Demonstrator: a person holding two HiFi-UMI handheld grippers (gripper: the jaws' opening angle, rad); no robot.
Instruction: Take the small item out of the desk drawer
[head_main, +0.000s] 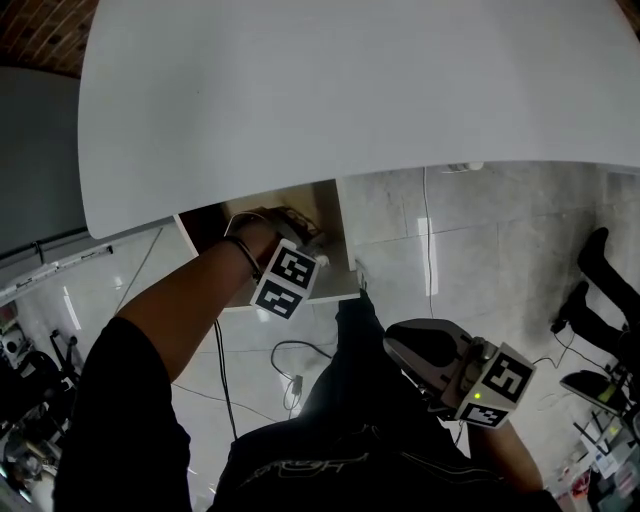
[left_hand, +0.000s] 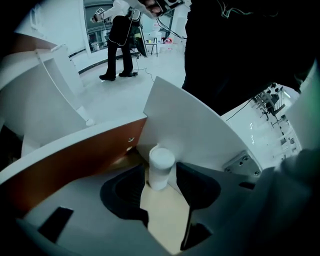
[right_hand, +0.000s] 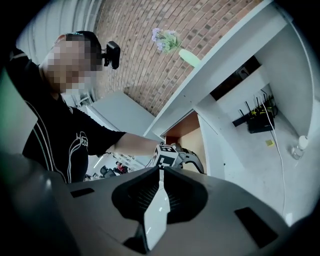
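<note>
drawer (left_hand: 95, 152) was already open. left hand-held gripper (left_hand: 161, 173) was inside it, jaws spread, with the small white cylinder (left_hand: 161, 160) upright between the tips, not yet pinched. right hand-held gripper (right_hand: 161, 171) was clenched, empty, idle near right. remaining: clamp, lift out.

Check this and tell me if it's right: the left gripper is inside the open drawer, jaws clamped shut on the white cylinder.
Wrong on one point. The left gripper is inside the open drawer, but its jaws are not clamped shut. They stand apart, and the white cylinder stands upright between their tips, not gripped. The left gripper view shows this.
</note>
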